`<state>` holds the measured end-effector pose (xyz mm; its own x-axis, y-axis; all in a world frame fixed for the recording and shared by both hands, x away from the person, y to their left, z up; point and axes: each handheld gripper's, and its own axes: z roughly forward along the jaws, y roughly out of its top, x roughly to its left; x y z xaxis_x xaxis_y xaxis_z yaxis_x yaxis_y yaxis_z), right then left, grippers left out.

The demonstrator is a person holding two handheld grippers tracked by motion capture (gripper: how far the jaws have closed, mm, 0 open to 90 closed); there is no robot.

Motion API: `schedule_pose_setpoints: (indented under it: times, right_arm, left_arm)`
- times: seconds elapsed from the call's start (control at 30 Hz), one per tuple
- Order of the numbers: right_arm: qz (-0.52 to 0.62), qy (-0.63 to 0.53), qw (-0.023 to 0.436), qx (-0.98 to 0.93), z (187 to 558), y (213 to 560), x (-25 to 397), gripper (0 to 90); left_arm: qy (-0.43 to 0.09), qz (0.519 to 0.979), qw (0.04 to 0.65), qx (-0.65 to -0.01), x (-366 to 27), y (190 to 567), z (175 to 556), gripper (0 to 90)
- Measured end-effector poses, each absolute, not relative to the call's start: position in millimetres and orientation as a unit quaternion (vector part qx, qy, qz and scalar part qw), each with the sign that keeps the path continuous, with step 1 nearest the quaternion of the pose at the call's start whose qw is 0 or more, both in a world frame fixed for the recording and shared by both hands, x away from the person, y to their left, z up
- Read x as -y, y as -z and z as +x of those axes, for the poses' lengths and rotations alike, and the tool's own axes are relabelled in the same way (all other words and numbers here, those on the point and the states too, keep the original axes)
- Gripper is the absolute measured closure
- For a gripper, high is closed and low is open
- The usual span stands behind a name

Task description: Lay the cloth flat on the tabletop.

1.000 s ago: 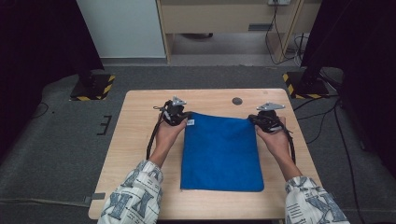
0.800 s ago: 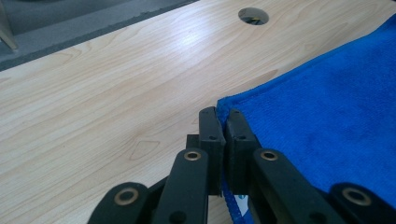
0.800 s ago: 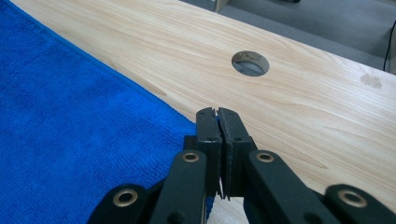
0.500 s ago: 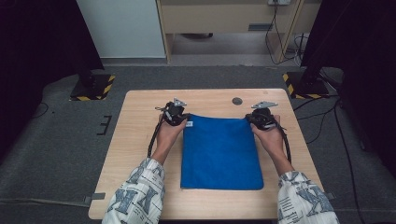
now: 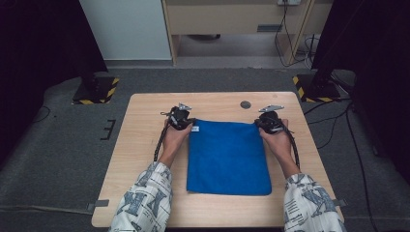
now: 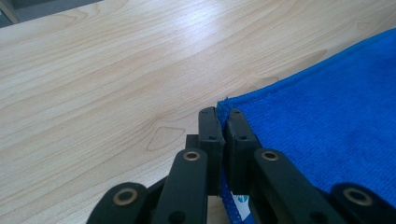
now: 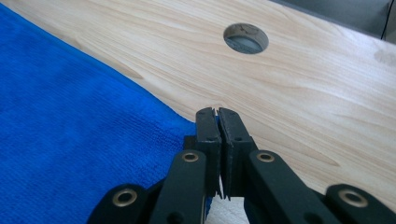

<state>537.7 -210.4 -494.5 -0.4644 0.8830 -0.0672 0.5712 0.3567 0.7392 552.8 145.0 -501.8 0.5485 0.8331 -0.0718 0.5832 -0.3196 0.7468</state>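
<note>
A person sits at a light wooden desk (image 5: 145, 159), forearms in patterned sleeves reaching forward, one hand-held tool in each hand. A blue cloth (image 5: 227, 157) lies flat on the desk between the arms, its long sides running away from the person.

The left tool (image 5: 180, 117) sits at the cloth's far left corner. In the left gripper view its two black jaws are pressed together with the blue corner (image 6: 229, 105) pinched between them, and a small white label shows just below the hem.

The right tool (image 5: 267, 122) sits at the far right corner. A second ago it was just outside the cloth's edge, on bare wood. It has since moved inward onto the corner. In the right gripper view its jaws are now closed, with a sliver of blue (image 7: 215, 122) caught between the tips. The grip looks shallow, taking only the very edge of the fabric.

A round cable hole (image 5: 245, 104) in the desk lies just beyond the cloth, near the right tool.

The change means both far corners now appear held. The cloth has not lifted or wrinkled; it lies as flat as before. The likely work is folding: the far edge looks ready to be raised and brought toward the person. The thin right-hand grip could slip when the cloth lifts.
</note>
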Motion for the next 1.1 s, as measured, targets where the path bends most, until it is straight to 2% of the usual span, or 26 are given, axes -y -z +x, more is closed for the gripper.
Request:
schedule_pose_setpoints:
  times: [0.53,0.6,0.63,0.67,0.7,0.83,1.0,1.1]
  right_arm:
    - [0.481,-0.329,0.207,-0.786,557,515,210,86.4]
    - [0.484,-0.328,0.207,-0.785,559,516,211,80.8]
    - [0.492,-0.327,0.21,-0.779,559,516,212,71.7]
    - [0.494,-0.328,0.214,-0.776,559,515,213,68.1]
    - [0.494,-0.328,0.214,-0.776,559,515,213,68.1]
    - [0.505,-0.324,0.224,-0.768,558,513,218,52.7]
    - [0.505,-0.336,0.227,-0.762,556,508,220,42.3]
    - [0.502,-0.337,0.226,-0.764,553,507,218,40.4]
  left_arm:
    - [-0.177,0.802,0.344,-0.455,-136,508,566,86.4]
    - [-0.179,0.799,0.345,-0.458,-136,509,567,84.4]
    - [-0.18,0.799,0.345,-0.459,-136,510,568,80.4]
    - [-0.183,0.798,0.343,-0.46,-136,510,568,77.4]
    - [-0.185,0.796,0.343,-0.463,-136,510,568,77.4]
    - [-0.192,0.793,0.352,-0.459,-137,505,566,71.1]
    - [-0.201,0.792,0.365,-0.446,-138,499,564,67.1]
    - [-0.197,0.796,0.359,-0.445,-140,496,562,66.1]
